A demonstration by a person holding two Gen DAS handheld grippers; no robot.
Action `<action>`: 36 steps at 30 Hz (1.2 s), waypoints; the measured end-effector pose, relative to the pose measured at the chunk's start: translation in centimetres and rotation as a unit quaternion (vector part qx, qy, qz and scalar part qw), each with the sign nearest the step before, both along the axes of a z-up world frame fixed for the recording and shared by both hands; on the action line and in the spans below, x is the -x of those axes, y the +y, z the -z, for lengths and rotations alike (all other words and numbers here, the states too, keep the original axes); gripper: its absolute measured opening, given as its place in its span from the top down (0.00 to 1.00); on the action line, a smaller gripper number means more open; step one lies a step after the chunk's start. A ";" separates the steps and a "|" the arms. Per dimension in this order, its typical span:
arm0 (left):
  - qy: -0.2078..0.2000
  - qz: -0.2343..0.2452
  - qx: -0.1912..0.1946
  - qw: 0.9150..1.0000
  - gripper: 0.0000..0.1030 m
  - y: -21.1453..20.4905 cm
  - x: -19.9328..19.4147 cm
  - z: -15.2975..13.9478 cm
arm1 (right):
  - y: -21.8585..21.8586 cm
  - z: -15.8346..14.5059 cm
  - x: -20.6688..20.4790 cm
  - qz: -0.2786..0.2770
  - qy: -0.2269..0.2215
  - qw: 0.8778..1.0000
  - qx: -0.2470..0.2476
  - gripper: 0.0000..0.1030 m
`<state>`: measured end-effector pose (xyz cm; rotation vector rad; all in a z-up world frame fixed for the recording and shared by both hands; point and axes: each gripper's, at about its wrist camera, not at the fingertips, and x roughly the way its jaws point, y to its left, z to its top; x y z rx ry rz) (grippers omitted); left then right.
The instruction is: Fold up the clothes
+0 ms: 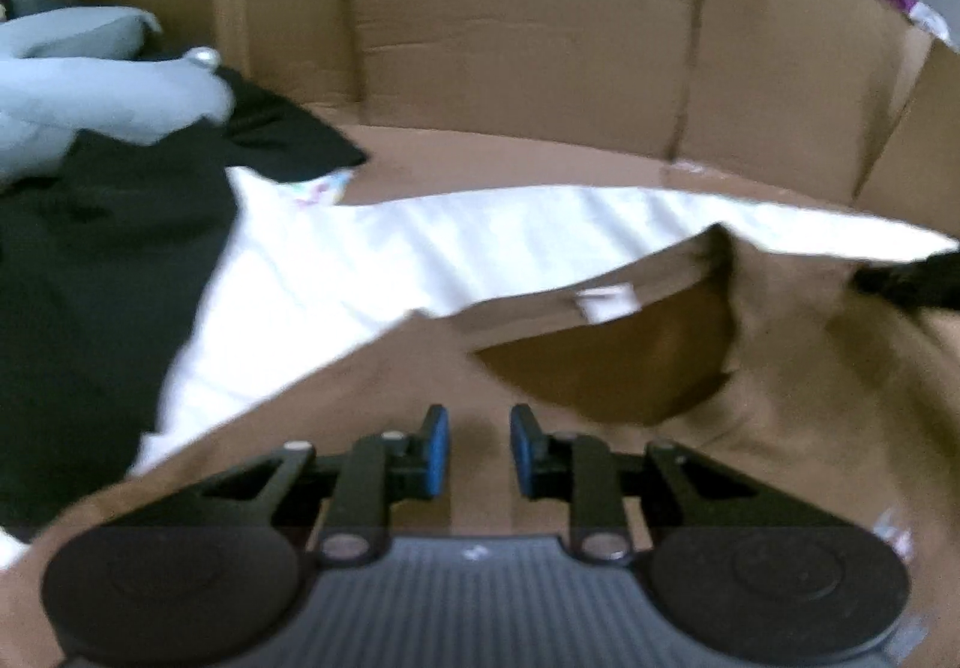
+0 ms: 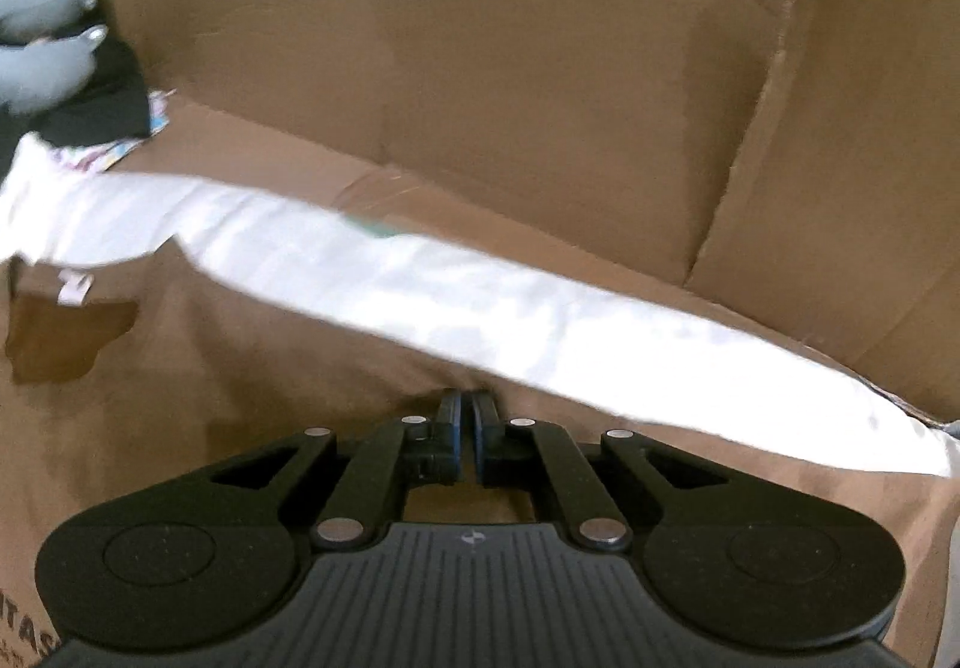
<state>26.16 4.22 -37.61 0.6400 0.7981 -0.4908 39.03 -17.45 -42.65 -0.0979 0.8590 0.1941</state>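
Two wrist cameras look down over a cardboard-lined work area where clothes lie. A tan shirt lies spread in the foreground, its neck opening and a small white label facing up. A white garment lies beyond it, stretched in a long band across the surface, with the tan shirt overlapping its near edge. To the left, a black garment lies beside the white one, and a pale grey-blue piece of clothing sits on top of it. Upright cardboard walls enclose the far side.

The left tongs hover over the tan shirt, their blue-padded fingers set a small gap apart with the cloth showing between them; no fabric is visibly pinched.

In the right camera, the right tongs have their fingers almost pressed together, tips at a fold of the tan shirt just below the edge of the white garment. The picture is too blurred to tell whether cloth is caught between them. The tan shirt's neck opening shows at far left.
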 end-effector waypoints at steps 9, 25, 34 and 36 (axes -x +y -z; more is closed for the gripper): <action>-0.012 -0.025 -0.035 0.999 0.74 3.0 -2.5 0.1 | 0.0 -0.6 1.8 -0.019 -0.005 1.000 -0.004 0.88; -0.011 -0.056 0.011 0.998 0.72 6.9 -3.8 -3.7 | -4.8 -1.5 -0.6 0.090 -0.012 0.992 -0.088 0.91; -0.010 -0.089 0.012 0.996 0.76 12.3 -3.8 -6.6 | -5.8 -1.1 1.4 0.053 0.018 0.996 -0.069 0.91; 0.000 -0.091 0.019 0.996 0.78 12.9 -3.9 -6.5 | -5.9 -0.5 1.7 0.057 0.027 0.996 -0.065 0.91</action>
